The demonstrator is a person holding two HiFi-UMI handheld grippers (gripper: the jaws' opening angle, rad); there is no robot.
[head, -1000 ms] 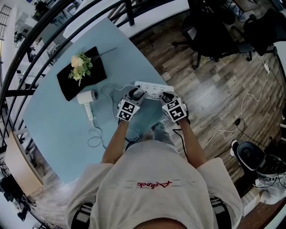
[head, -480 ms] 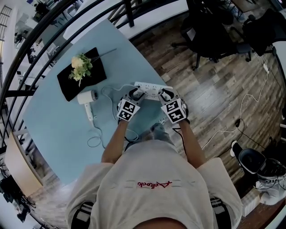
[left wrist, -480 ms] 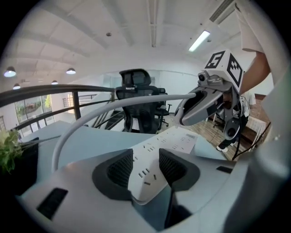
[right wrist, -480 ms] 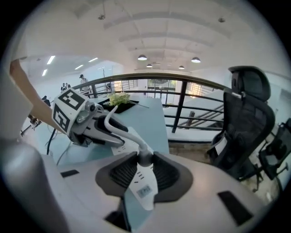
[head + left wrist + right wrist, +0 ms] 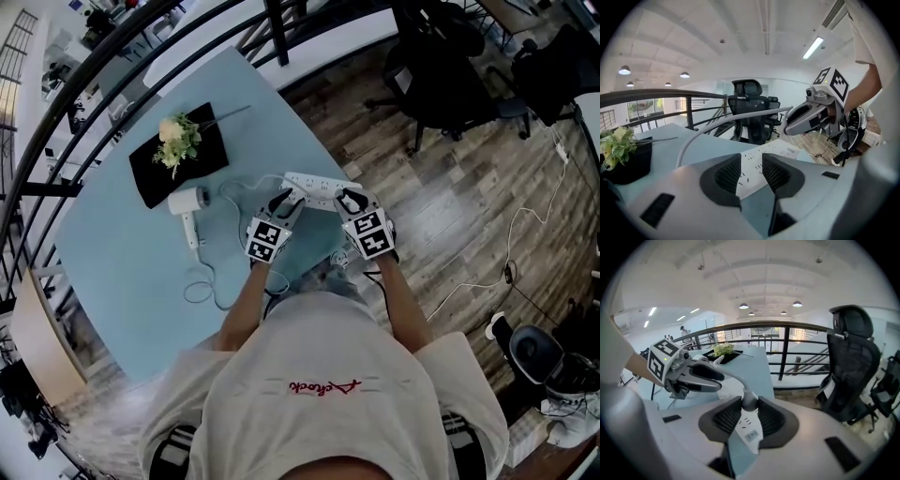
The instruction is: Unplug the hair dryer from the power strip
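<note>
Progress is judged early: nothing is seen pulled free. At the left, the hair dryer (image 5: 187, 202) is laid on the blue table (image 5: 112, 272), and its cable (image 5: 208, 286) is looped toward the power strip (image 5: 317, 186) near the table's edge. The left gripper (image 5: 751, 168) is being closed, with the strip in the gap but not pressed by the pads. Further right, the plug (image 5: 749, 401) is pinched by the right gripper (image 5: 750, 409) and appears still seated in the strip, so the pull remains to be made. A small label (image 5: 750, 436) on the strip is too fine to be read. The red script on the shirt (image 5: 323, 386) cannot be made out.
</note>
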